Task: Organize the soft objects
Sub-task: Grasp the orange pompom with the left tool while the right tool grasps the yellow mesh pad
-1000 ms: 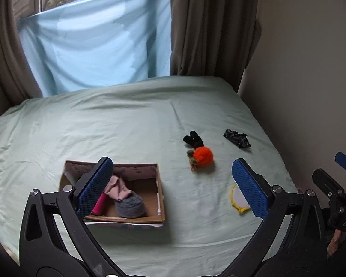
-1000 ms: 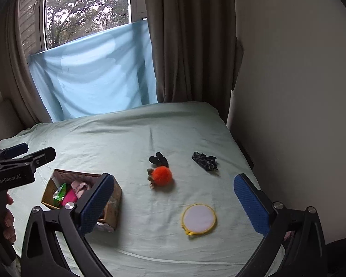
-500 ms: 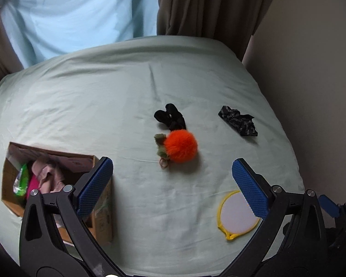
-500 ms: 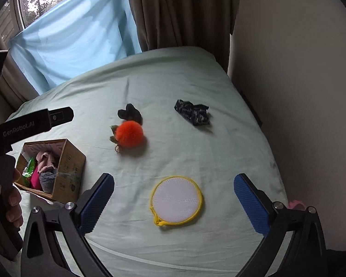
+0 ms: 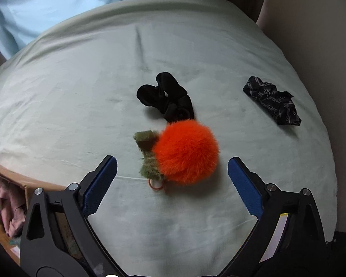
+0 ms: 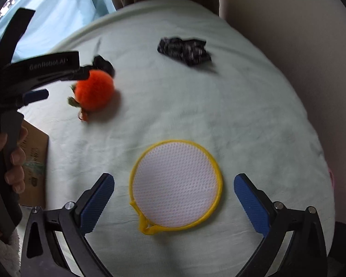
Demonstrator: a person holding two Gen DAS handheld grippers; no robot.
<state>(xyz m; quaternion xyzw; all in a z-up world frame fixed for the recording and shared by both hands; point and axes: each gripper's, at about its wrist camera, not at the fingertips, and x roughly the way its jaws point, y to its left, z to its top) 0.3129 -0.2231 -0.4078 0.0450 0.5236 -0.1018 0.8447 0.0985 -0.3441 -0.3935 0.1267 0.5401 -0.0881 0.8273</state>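
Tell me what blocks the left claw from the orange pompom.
Nothing visible does. The left claw is open, with the orange pompom lying on bare sheet just ahead; the black scrunchie lies beyond it.

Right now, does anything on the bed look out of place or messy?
Four soft items lie loose on the sheet instead of in the cardboard box: an orange pompom, a black scrunchie touching it, a patterned black cloth, and a yellow-rimmed mesh pad. Nothing looks damaged.
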